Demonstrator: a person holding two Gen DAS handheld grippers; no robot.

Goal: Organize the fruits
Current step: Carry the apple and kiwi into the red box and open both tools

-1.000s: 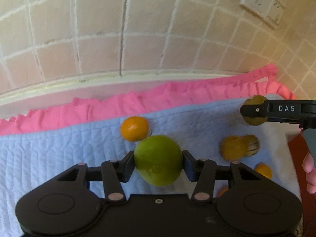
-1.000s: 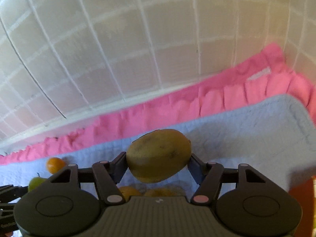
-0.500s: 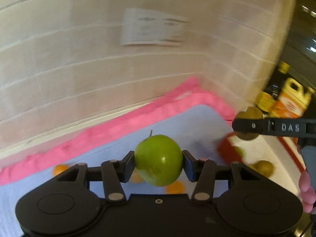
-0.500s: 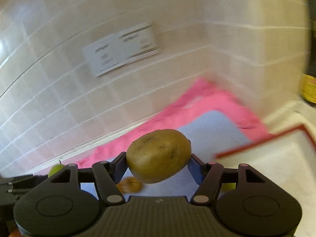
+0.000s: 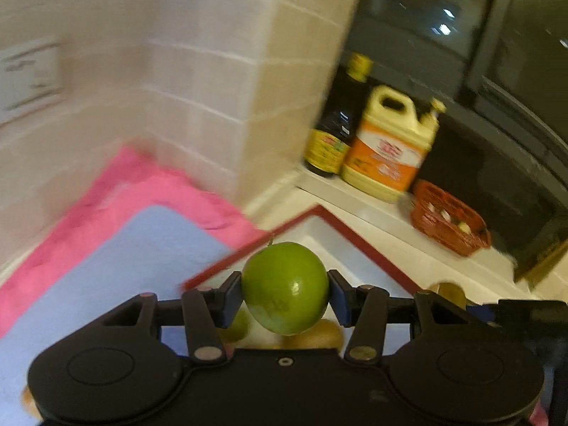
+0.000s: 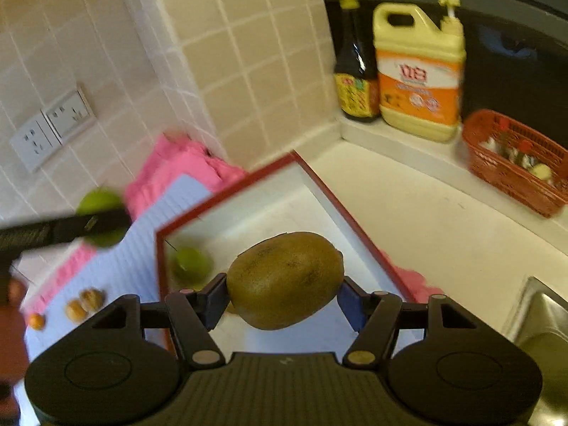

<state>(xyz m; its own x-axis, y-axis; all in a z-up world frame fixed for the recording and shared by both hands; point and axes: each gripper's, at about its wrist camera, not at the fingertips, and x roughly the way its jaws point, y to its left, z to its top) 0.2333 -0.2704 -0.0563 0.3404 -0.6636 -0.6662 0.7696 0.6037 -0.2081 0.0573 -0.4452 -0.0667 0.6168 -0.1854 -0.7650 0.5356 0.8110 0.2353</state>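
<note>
The right gripper (image 6: 282, 300) is clamping a kiwi (image 6: 285, 280) over the red-rimmed tray (image 6: 227, 195); the left gripper (image 5: 284, 300) is pinching a green apple (image 5: 285, 287) above the tray's near corner. Another green apple (image 6: 190, 266) is lying inside by the left rim. Both fruits are probably best lowered onto bare tray floor, clear of it, before the jaws part.

Both grippers, apple (image 5: 285, 287) and kiwi (image 6: 285, 280) aboard, now over the red-rimmed tray (image 6: 330, 191).
</note>
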